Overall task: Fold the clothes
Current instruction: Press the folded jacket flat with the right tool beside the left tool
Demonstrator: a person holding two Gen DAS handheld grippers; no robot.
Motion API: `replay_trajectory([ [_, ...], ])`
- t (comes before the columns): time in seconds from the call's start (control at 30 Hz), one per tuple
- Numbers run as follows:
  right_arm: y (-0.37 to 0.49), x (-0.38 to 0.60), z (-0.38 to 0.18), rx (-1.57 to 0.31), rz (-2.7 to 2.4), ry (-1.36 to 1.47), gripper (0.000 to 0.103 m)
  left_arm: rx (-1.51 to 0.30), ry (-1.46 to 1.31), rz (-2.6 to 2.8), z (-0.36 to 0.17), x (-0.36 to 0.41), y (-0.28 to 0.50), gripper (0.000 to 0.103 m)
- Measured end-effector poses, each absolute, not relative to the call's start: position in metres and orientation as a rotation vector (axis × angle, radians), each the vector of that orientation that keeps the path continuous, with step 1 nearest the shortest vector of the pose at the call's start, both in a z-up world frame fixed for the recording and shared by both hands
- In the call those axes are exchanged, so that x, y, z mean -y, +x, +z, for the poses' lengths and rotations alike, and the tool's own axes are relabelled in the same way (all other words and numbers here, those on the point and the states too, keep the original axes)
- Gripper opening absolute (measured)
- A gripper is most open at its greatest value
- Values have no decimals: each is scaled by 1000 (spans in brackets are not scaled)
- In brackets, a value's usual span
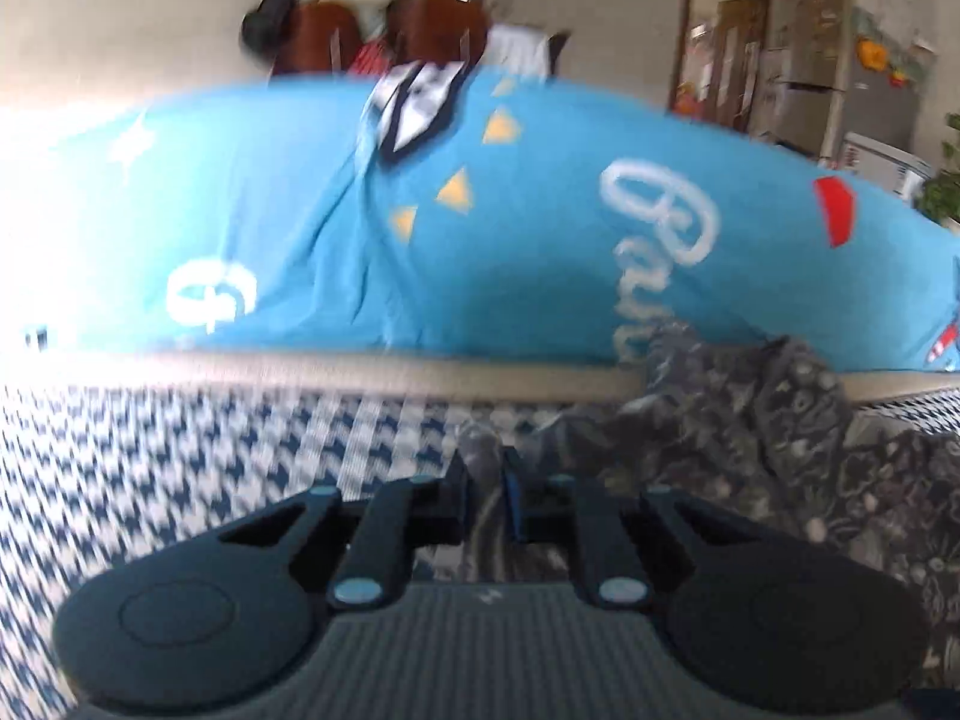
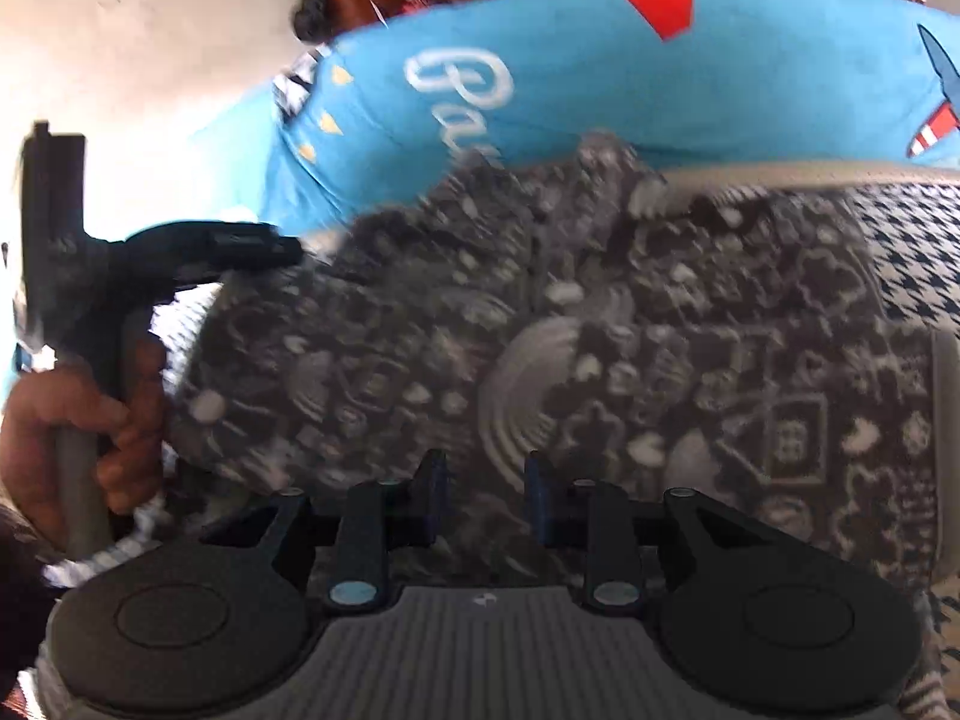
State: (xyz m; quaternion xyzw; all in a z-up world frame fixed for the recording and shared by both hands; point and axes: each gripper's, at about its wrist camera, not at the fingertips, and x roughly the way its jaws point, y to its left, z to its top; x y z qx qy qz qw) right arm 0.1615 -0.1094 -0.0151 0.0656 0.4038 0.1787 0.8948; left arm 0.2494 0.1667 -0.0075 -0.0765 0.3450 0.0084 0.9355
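A dark grey garment with a pale printed pattern [image 1: 780, 432] lies bunched on a blue-and-white houndstooth cover [image 1: 150, 450]. My left gripper [image 1: 487, 498] is shut on a fold of it, with cloth pinched between the narrow jaws. In the right wrist view the same garment [image 2: 600, 330] spreads wide in front of the camera. My right gripper [image 2: 486, 492] holds its near edge, the fabric filling the gap between the fingers. The left gripper [image 2: 288, 249] shows at the garment's left edge, held by a person's hand [image 2: 78, 420]. Both views are blurred.
A bright blue cloth with white lettering [image 1: 480, 240] [image 2: 600, 90] lies across the surface behind the garment. Beyond it stand dark wooden furniture piled with clothes [image 1: 384, 30], a framed door [image 1: 720, 42], a tall appliance [image 1: 852, 60] and a plant [image 1: 942, 192].
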Motion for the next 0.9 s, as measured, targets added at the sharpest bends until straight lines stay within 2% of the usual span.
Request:
replay_trajectory([
  [0.07, 164, 113, -15, -832, 366, 154, 28, -730, -224, 22, -19, -182, 252, 15],
  [0.23, 170, 122, -13, -816, 240, 114, 23, -725, -371, -3, -10, -207, 247, 34],
  [0.4, 174, 130, -11, -810, 150, 92, 18, -723, -355, -33, 9, -203, 232, 45],
  [0.57, 179, 137, -11, -819, 118, 89, 15, -759, -283, -20, 17, -198, 205, 48],
  [0.63, 182, 140, -11, -829, 109, 109, 11, -766, -266, -18, 20, -200, 190, 48],
  [0.9, 185, 145, -10, -840, 107, 171, 14, -809, -187, -25, 18, -196, 136, 48],
])
